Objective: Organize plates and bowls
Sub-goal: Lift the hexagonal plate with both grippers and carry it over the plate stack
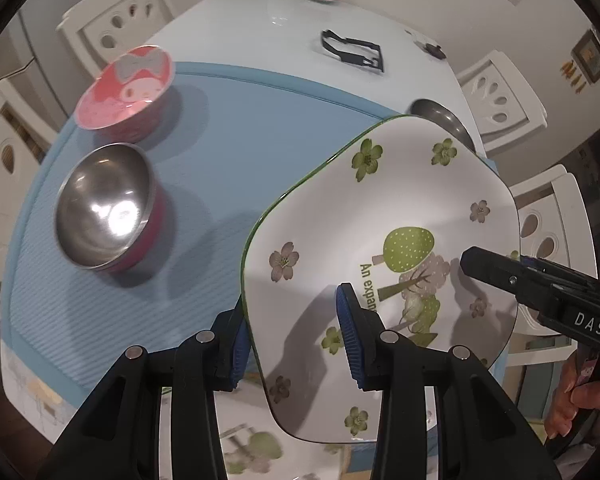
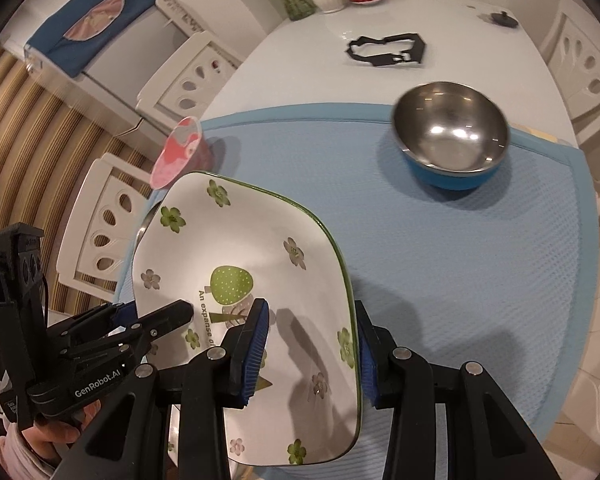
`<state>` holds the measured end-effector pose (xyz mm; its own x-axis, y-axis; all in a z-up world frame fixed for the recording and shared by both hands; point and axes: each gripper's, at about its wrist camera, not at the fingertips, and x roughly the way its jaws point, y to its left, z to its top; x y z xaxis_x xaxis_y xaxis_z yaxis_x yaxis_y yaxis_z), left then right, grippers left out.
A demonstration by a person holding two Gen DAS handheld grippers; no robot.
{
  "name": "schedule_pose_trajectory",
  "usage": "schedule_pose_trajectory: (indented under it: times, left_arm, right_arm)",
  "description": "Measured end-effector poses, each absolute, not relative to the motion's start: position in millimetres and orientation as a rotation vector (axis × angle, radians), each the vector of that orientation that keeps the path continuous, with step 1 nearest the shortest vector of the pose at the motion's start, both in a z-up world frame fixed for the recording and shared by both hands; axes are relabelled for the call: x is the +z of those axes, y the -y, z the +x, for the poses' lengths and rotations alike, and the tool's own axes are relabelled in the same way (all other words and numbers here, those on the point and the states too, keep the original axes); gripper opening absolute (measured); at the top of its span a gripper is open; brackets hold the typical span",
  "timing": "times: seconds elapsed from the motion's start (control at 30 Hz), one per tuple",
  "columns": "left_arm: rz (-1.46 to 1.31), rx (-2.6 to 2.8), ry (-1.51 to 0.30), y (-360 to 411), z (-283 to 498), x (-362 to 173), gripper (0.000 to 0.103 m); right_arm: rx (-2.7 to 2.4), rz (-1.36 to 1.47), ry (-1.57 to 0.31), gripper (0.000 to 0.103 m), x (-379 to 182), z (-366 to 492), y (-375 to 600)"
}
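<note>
I see a white plate [image 1: 400,200] rimmed in green, printed with green and dusty-pink flowers, a dotted green tree and dark green lettering. The mat [image 1: 204,160] under it is pale blue with fine ribbing. At my ten o'clock sits a pink bowl [image 1: 126,88] with a cartoon face and grey bow, then a steel bowl [image 1: 104,208] with a red shell. At one o'clock, a steel bowl with a blue shell [image 2: 452,140]. My finger pads [image 1: 346,332] are blue on black.
</note>
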<state>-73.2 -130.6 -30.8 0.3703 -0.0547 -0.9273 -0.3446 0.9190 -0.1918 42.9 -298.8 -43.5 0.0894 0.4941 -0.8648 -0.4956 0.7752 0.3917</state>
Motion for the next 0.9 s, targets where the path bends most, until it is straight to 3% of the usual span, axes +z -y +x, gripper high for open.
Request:
schedule_pose_trajectory:
  times: [0.9]
  left_arm:
    - [-0.461, 0.219, -1.242, 49.0, -170.3, -53.8, 0.037]
  right_arm:
    - [0.762, 0.005, -1.356, 0.04, -72.2, -63.7, 215.2]
